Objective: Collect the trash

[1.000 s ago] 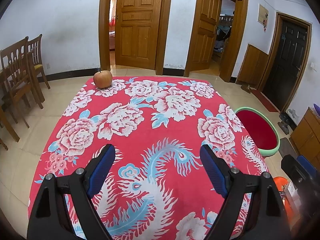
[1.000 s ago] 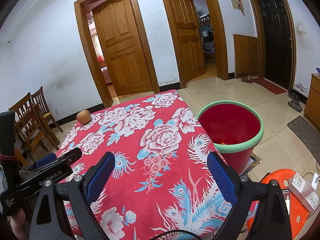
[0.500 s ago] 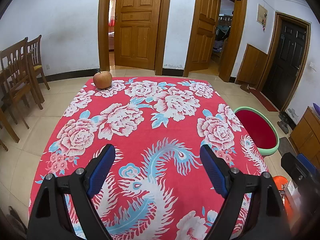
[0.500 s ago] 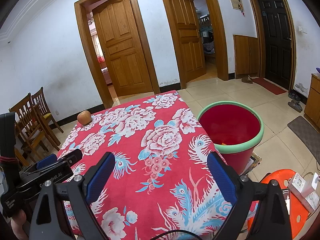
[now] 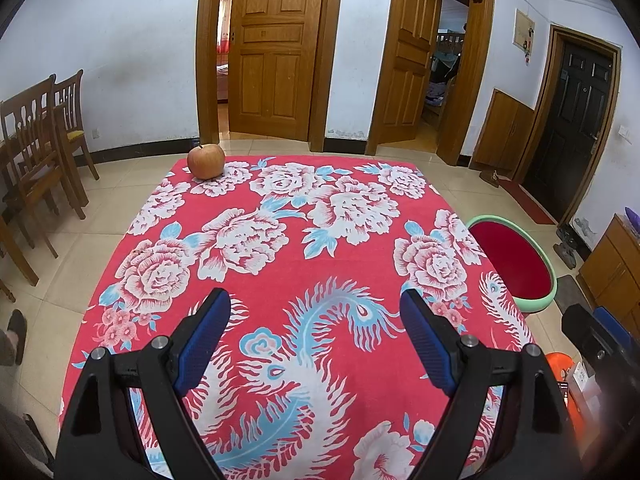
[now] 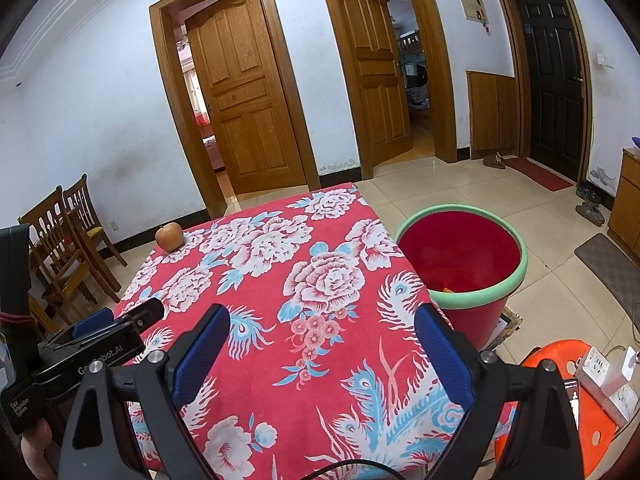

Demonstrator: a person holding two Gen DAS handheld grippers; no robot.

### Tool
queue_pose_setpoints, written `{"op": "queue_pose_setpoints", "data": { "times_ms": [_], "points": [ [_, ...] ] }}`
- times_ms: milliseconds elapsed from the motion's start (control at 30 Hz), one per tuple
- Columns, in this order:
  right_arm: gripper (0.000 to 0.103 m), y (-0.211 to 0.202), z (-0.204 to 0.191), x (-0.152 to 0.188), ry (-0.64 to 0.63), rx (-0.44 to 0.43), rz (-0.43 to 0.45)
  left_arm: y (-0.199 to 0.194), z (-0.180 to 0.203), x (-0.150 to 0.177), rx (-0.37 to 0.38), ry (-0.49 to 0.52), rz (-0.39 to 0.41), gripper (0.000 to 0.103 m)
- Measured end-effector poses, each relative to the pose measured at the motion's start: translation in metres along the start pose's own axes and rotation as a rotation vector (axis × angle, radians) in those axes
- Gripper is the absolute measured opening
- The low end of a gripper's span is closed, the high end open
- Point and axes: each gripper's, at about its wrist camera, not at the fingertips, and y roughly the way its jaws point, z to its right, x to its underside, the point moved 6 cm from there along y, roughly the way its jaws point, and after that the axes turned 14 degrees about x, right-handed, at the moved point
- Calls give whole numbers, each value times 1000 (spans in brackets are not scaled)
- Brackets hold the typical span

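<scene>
An apple (image 5: pixel 206 161) sits at the far left corner of the table with the red floral cloth (image 5: pixel 288 256); it also shows in the right wrist view (image 6: pixel 169 236). A red bucket with a green rim (image 6: pixel 460 264) stands on the floor at the table's right side, with something small at its bottom; it also shows in the left wrist view (image 5: pixel 516 264). My left gripper (image 5: pixel 316 336) is open and empty above the near part of the table. My right gripper (image 6: pixel 322 352) is open and empty above the near right part. The left gripper's body shows in the right wrist view (image 6: pixel 80 352).
Wooden chairs (image 5: pixel 40 140) stand at the left wall. An orange stool (image 6: pixel 560 400) with a power strip and a phone is at the near right. Two open wooden doors and a dark door (image 5: pixel 576 128) are at the back. A wooden cabinet (image 5: pixel 612 264) is at the right.
Both views have shifted only slightly; the grippers stay open and nothing on the table has moved.
</scene>
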Motion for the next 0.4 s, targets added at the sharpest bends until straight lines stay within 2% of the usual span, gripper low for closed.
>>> {"op": "queue_pose_setpoints", "data": {
  "times_ms": [400],
  "points": [
    [95, -1, -1, -1, 0, -2, 4, -3, 0, -4, 4, 4, 2, 86]
  ]
}}
